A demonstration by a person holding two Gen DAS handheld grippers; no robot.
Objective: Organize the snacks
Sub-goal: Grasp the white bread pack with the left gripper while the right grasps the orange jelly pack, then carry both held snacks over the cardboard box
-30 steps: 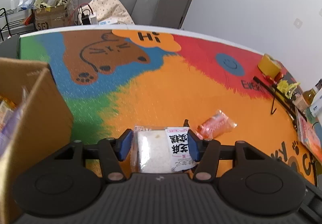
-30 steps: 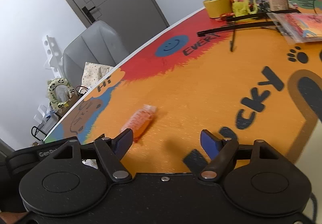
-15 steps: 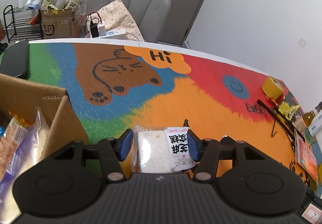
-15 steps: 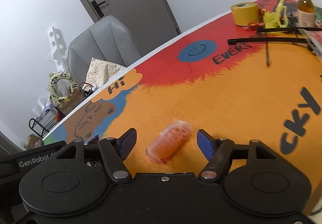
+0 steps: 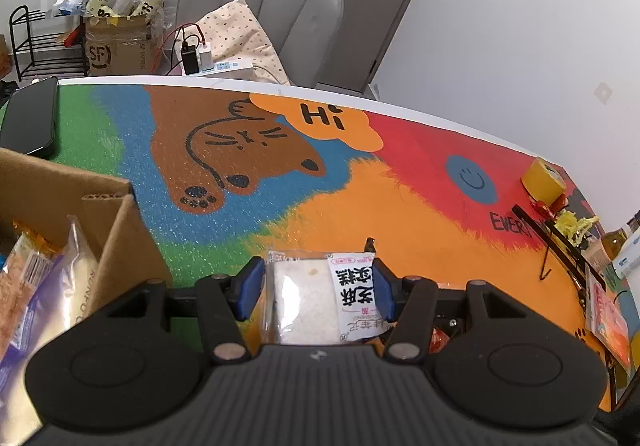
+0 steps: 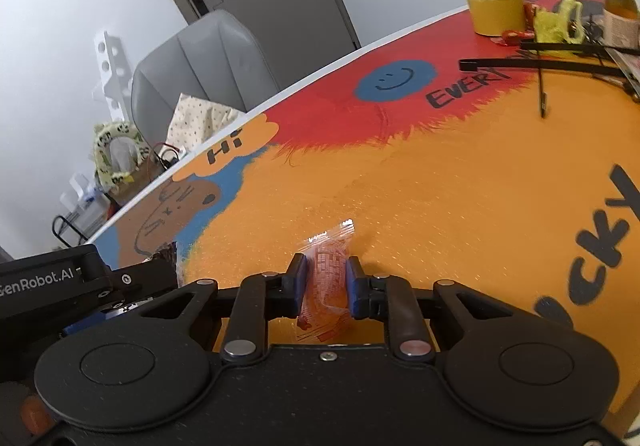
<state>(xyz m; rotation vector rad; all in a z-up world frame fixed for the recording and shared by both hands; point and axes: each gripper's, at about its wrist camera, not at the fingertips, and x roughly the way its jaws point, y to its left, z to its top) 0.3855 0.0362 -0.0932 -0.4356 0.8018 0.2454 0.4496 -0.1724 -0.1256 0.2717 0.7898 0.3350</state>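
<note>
My left gripper (image 5: 318, 288) is shut on a white rice-cake packet (image 5: 320, 298) with black Chinese lettering and holds it above the colourful mat, just right of an open cardboard box (image 5: 116, 242) that holds several snack bags (image 5: 32, 286). My right gripper (image 6: 325, 286) is shut on a small orange snack packet (image 6: 328, 274) lying on the orange part of the mat. The left gripper's body shows at the left edge of the right wrist view (image 6: 60, 286).
A black phone (image 5: 30, 121) lies at the mat's far left corner. A yellow tape roll (image 6: 496, 11), a bottle (image 6: 620, 1), black rods (image 6: 540, 65) and a flat packet (image 5: 608, 322) crowd the right side. A grey chair (image 5: 264, 5) stands behind the table.
My right gripper moved to the orange packet and closed on it. My left gripper rose and shifted left toward the box with the rice-cake packet still in it.
</note>
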